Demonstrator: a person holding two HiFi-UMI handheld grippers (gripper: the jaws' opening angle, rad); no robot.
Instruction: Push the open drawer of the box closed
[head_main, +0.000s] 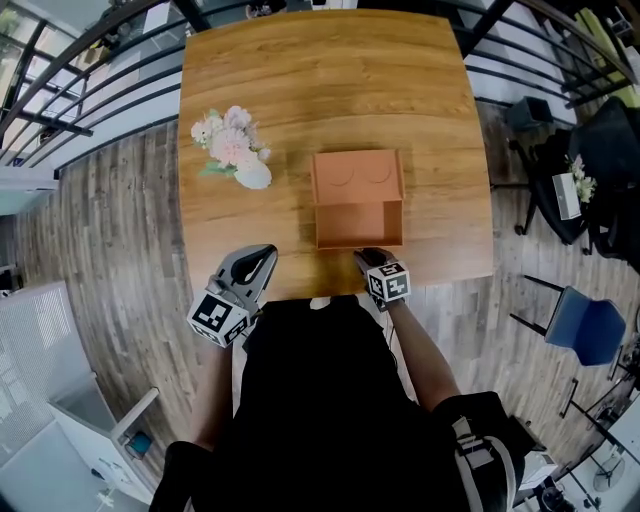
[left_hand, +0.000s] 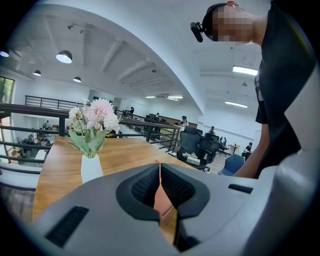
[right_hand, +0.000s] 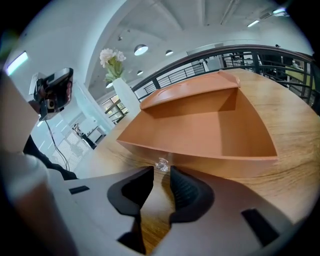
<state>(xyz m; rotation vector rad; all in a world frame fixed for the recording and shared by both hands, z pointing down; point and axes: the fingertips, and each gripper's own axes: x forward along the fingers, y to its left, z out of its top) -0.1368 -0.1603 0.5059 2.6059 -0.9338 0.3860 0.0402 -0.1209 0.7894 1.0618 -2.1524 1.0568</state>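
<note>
An orange box (head_main: 355, 172) lies at the middle of the wooden table (head_main: 320, 70). Its drawer (head_main: 358, 223) is pulled out toward me and looks empty. In the right gripper view the drawer (right_hand: 200, 127) fills the frame, with a small clear knob (right_hand: 161, 164) on its front panel. My right gripper (head_main: 368, 257) (right_hand: 161, 172) sits just short of that knob, its jaws a narrow gap apart and holding nothing. My left gripper (head_main: 265, 258) (left_hand: 160, 167) hovers at the table's near edge, left of the drawer. It is shut and empty.
A white vase of pink flowers (head_main: 235, 150) (left_hand: 92, 132) stands left of the box. Railings run along the table's far sides. A blue chair (head_main: 585, 325) and dark office chairs (head_main: 600, 170) stand on the floor to the right.
</note>
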